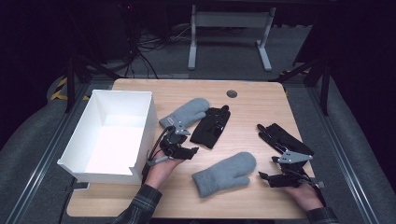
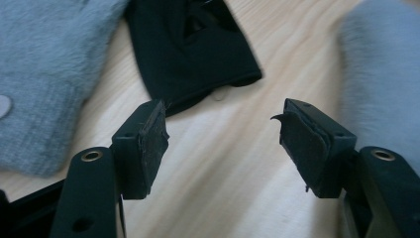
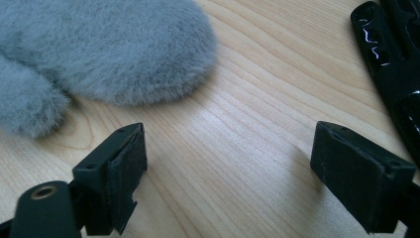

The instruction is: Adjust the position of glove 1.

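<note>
Table (image 1: 261,93): a pale wooden top that carried everything; a small dark round cap (image 1: 231,94) sat near its far edge.
Box (image 1: 93,163): a white open box stood on the table's left side, overhanging the left edge, its near wall close to the front-left corner.
Near mitten (image 1: 226,173): 1 grey fluffy mitten lay toward the table's front edge, about midway across, between the 2 grippers; in the right gripper view its fuzzy end (image 3: 124,44) lay just ahead of the jaws, apart from them.
Far mitten (image 1: 185,112): the 2nd grey mitten lay near the table's middle, just right of the box, its cuff just beside the left gripper.
Middle black glove (image 1: 211,126): it lay touching the far mitten's right side; in the left gripper view its cuff (image 2: 198,59) sat just beyond the jaw tips.
Right black glove (image 1: 282,139): it lay near the table's right edge, just beyond the right gripper.
Left gripper (image 1: 192,150): held in the left hand (image 1: 161,170) beside the box's near right corner; jaws stood wide apart over bare wood, holding nothing.
Right gripper (image 1: 263,176): held in the right hand (image 1: 303,196) near the front-right corner; jaws wide, nothing between them, pointing at the near mitten.
</note>
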`<act>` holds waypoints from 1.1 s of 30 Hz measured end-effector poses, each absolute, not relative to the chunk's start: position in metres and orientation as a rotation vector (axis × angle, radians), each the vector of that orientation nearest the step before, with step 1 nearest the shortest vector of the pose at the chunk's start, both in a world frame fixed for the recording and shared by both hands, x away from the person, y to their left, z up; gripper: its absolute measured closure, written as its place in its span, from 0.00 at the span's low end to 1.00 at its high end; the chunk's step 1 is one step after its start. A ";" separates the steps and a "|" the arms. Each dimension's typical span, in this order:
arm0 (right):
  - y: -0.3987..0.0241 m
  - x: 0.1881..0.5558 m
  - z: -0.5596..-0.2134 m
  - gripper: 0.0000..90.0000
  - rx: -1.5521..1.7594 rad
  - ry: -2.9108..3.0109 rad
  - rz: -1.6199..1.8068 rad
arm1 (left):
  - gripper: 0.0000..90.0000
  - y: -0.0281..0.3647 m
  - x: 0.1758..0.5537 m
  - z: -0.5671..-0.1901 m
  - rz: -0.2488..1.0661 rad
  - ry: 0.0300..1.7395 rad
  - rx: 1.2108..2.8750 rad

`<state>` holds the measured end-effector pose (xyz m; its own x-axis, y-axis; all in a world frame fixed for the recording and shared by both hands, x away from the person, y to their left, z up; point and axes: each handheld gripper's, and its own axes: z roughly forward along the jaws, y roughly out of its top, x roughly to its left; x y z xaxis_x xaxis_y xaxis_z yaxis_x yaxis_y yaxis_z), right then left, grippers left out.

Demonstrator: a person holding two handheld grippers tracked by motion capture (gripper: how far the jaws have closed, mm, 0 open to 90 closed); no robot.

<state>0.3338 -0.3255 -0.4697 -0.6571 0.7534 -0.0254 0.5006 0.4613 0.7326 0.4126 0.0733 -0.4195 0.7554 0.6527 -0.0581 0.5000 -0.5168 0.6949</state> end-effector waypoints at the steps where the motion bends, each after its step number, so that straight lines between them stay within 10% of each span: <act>1: -0.326 0.334 -0.470 0.16 1.060 2.369 1.017 | 0.40 0.072 0.415 -0.420 0.279 0.864 2.224; 33: -0.326 0.333 -0.470 0.18 1.071 2.358 1.018 | 0.52 0.066 0.525 -0.443 0.310 0.982 2.313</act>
<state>0.3331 -0.3257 -0.4697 -0.6493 0.7601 -0.0249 0.5033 0.4540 0.7352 0.5252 0.0656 -0.4429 0.6990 0.7148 -0.0189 0.5746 -0.5458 0.6099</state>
